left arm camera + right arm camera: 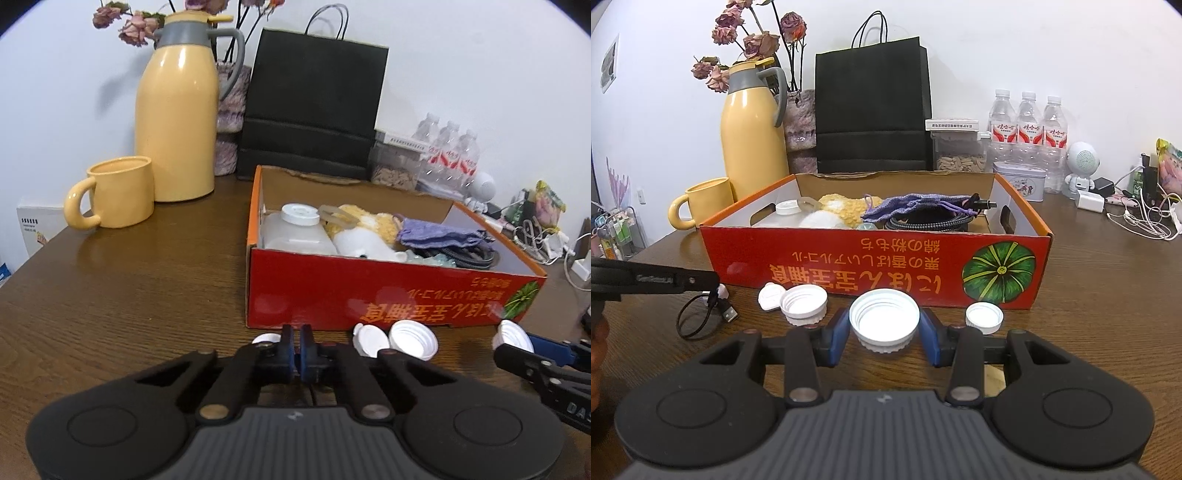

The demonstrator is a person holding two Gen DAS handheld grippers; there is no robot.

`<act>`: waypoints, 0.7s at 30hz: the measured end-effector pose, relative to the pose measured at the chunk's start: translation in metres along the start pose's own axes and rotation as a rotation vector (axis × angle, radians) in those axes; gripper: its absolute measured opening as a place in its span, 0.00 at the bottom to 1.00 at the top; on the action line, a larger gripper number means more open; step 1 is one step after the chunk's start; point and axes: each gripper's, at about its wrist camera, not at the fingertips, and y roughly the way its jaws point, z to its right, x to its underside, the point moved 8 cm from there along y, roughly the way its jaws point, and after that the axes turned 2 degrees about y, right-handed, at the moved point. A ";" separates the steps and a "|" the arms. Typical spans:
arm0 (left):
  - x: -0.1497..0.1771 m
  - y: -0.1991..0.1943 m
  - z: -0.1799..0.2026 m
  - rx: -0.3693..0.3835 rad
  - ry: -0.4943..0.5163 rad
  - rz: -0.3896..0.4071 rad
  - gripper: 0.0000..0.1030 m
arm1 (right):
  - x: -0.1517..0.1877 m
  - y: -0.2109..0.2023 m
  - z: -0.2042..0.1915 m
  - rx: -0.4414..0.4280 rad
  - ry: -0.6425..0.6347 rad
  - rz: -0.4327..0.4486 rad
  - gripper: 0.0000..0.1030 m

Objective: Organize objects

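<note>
A red cardboard box [332,295] [820,258] stands on the wooden table and holds a plastic bottle [297,230], a plush toy [838,210], a purple pouch [916,205] and a cable. Several white caps lie in front of it. My right gripper [884,328] is closed around a large white cap [884,319]; it also shows in the left wrist view [513,336]. My left gripper [297,349] is shut and empty, low over the table before the box. A flip cap [803,301] and a small cap [984,317] lie beside it.
A yellow mug [118,192] and yellow thermos jug [177,122] stand at back left. A black paper bag [310,107] stands behind the box. Water bottles [1027,129], a tin [1021,181], chargers and cords crowd the right. A black USB cable [701,317] lies at front left.
</note>
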 end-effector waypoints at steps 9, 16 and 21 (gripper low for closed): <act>0.004 -0.012 -0.009 -0.022 -0.028 0.008 0.33 | 0.000 -0.001 0.000 -0.001 0.003 0.006 0.41; 0.010 -0.012 0.016 0.010 0.044 -0.006 0.45 | 0.000 -0.002 0.001 -0.002 0.003 0.002 0.41; 0.020 0.009 0.034 -0.054 0.050 -0.102 0.41 | 0.000 -0.003 0.000 -0.003 0.002 0.006 0.41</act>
